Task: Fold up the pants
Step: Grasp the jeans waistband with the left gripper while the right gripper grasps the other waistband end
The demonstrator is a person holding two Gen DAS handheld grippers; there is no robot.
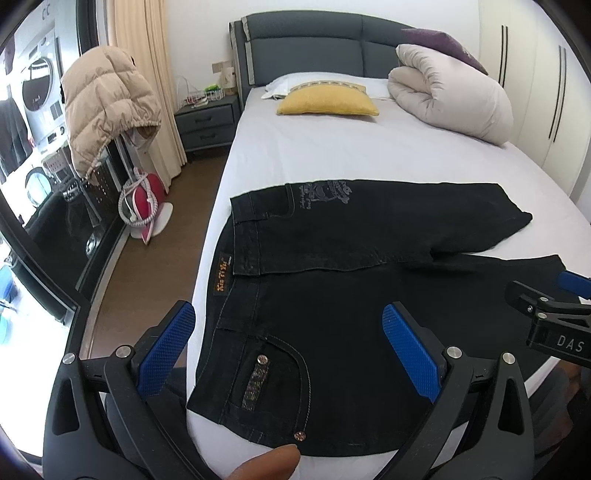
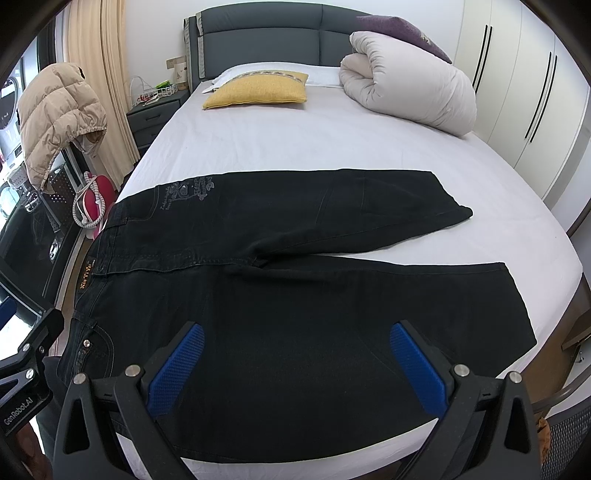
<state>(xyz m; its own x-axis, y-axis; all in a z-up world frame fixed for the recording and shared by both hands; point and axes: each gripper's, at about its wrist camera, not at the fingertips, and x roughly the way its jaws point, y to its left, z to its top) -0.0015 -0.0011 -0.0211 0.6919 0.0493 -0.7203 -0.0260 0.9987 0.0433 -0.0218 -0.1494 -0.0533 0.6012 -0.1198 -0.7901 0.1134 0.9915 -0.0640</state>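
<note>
The bed [image 2: 295, 147] fills both frames. Across its lower centre the black pants [image 2: 295, 295] lie flat, legs apart: no fold yet made, I judge. Left claw [image 1: 288, 347] and right claw [image 2: 295, 365] hover wide open, empty.

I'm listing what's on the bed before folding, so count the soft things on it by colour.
Black: 1, the pants
Yellow: 1, the cushion
White: 2, the rolled duvet and the pillow
Purple: 1, the cushion by the headboard
Total: 5
</note>
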